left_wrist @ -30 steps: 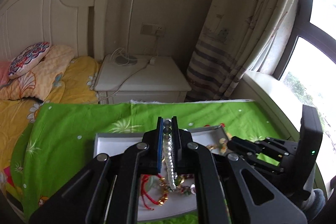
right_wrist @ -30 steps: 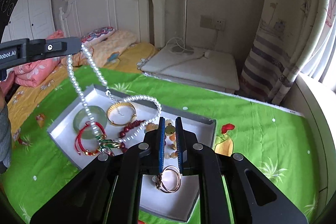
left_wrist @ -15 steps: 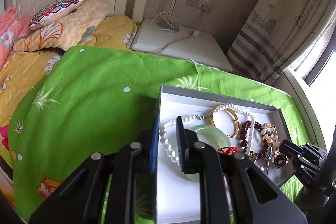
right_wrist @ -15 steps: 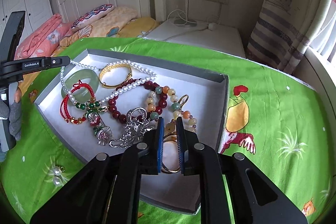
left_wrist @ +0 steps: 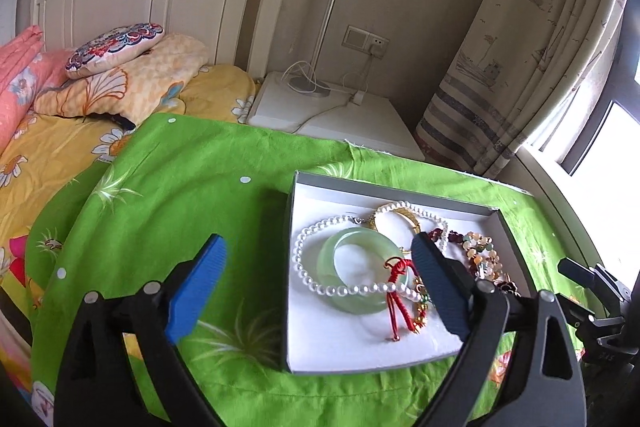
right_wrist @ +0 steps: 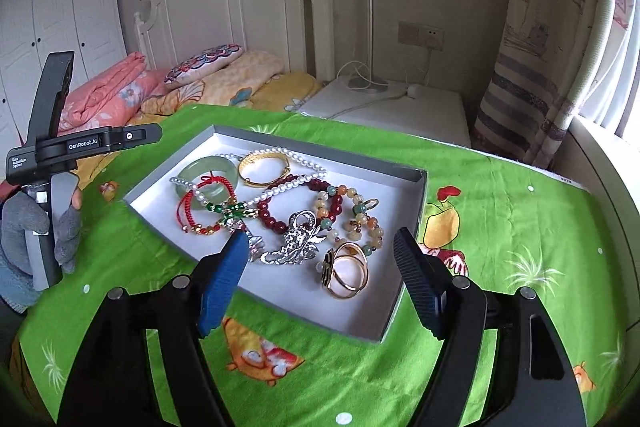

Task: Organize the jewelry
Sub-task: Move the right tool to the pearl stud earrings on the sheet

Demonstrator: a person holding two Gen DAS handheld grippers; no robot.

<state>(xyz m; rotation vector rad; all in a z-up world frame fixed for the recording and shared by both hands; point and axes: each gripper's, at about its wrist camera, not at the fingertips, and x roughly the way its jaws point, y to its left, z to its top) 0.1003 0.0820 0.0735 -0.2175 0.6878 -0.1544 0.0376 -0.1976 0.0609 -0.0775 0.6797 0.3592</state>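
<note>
A grey tray (left_wrist: 394, 191) with a white floor lies on the green cloth and holds the jewelry. A pearl necklace (left_wrist: 305, 269) loops over a pale green jade bangle (left_wrist: 354, 305), beside a red cord bracelet (left_wrist: 400, 301) and a gold bangle (right_wrist: 264, 169). Dark red beads (right_wrist: 272, 219), a silver brooch (right_wrist: 297, 243) and gold rings (right_wrist: 345, 275) lie toward the tray's near side (right_wrist: 320, 143). My left gripper (left_wrist: 318, 243) hovers over the tray's left edge, jaws opening wide, touching nothing. My right gripper (right_wrist: 320, 235) hangs above the brooch and rings, jaws opening, nothing pressed between the pads.
A gloved hand (right_wrist: 24, 223) holds the left tool at the tray's left. The green cloth (right_wrist: 500, 211) covers a bed with pillows (left_wrist: 116, 45) and a white headboard. A white nightstand (left_wrist: 344, 115) with a lamp and cables, a curtain and a window stand behind.
The pearl necklace hung stretched between both shut grippers above the tray; now it lies in the tray. Both grippers have let go and opened wide. The left one has shifted left and lower.
</note>
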